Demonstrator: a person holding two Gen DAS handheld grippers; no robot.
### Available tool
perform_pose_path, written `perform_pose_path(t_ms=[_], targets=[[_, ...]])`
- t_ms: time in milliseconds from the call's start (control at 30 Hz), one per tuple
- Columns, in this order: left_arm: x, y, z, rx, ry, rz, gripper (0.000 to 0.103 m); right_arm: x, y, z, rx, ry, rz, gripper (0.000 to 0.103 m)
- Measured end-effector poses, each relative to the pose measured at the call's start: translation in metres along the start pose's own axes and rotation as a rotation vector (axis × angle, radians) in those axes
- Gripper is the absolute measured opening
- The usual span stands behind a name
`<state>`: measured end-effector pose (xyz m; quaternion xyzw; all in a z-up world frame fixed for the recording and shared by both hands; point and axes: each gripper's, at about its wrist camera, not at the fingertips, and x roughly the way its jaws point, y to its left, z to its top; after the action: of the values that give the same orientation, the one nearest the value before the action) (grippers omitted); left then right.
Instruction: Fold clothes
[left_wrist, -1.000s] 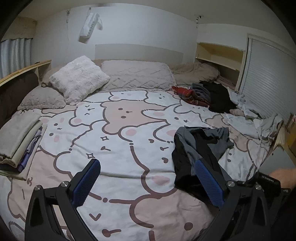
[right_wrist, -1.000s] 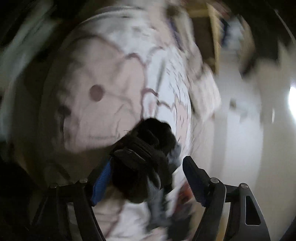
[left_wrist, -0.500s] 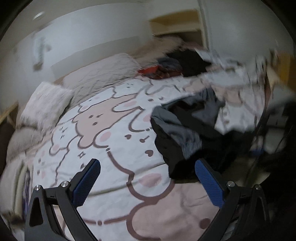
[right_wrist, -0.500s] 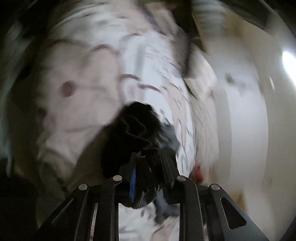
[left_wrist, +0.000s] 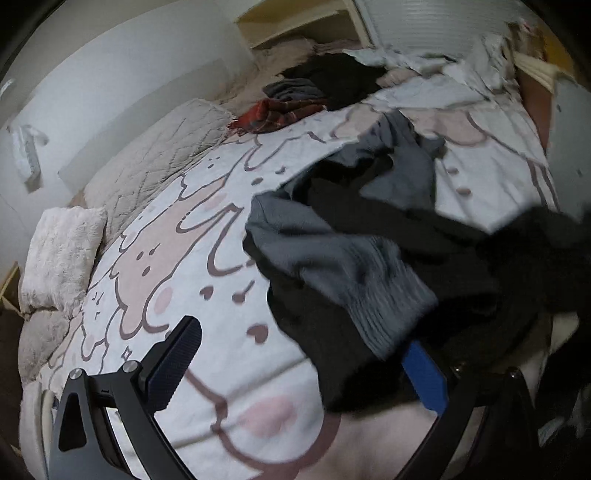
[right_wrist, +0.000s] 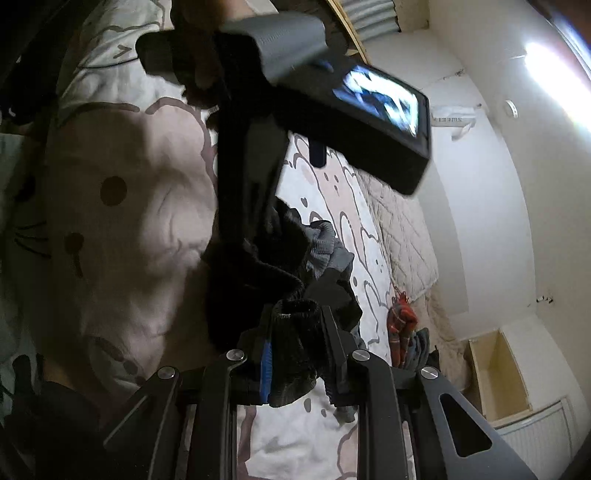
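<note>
A crumpled black and grey garment (left_wrist: 351, 266) lies on the cartoon-print bed cover (left_wrist: 184, 236). My left gripper (left_wrist: 301, 365) is open and low over the bed. The garment's near edge drapes across its right blue pad (left_wrist: 424, 373), while the left pad (left_wrist: 177, 362) is over bare cover. In the right wrist view my right gripper (right_wrist: 295, 343) is shut on the garment's black ribbed hem (right_wrist: 295, 317). The rest of the garment (right_wrist: 280, 258) trails away from it onto the bed. The left tool's body and screen (right_wrist: 332, 110) loom just above.
A heap of dark and pale clothes (left_wrist: 332, 77) and a red plaid piece (left_wrist: 277, 114) sit at the far right of the bed. Pillows (left_wrist: 62, 251) and a quilted cushion (left_wrist: 166, 147) line the head wall. A wooden shelf nook (left_wrist: 295, 22) is in the corner.
My left gripper rolled, sank and closed in on the garment, still open. The right gripper's jaws closed on the black hem and rose a little with it.
</note>
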<state>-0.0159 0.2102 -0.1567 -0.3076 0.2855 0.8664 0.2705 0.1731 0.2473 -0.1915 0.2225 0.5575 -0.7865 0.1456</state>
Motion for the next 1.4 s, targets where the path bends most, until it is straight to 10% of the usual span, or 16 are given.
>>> perform_pose_path(t_ms=[400, 867, 1033, 1167, 1400], targets=[[-0.059, 0.138, 0.047, -0.531, -0.181, 0.27, 0.096, 0.008, -0.094, -0.018, 0.322, 0.157, -0.218, 0.02], [-0.28, 0.236, 0.142, -0.701, -0.679, 0.468, 0.098, -0.095, -0.319, 0.096, 0.529, -0.158, -0.722, 0.02], [-0.326, 0.273, 0.166, -0.699, -0.694, 0.5, 0.098, -0.1, -0.379, 0.123, 0.618, -0.209, -0.644, 0.02], [-0.3, 0.311, 0.175, -0.691, -0.613, 0.602, 0.098, -0.055, -0.416, 0.143, 0.73, -0.225, -0.458, 0.02], [-0.239, 0.386, 0.189, -0.736, -0.547, 0.712, 0.098, 0.045, -0.459, 0.197, 0.73, -0.202, -0.438, 0.02]])
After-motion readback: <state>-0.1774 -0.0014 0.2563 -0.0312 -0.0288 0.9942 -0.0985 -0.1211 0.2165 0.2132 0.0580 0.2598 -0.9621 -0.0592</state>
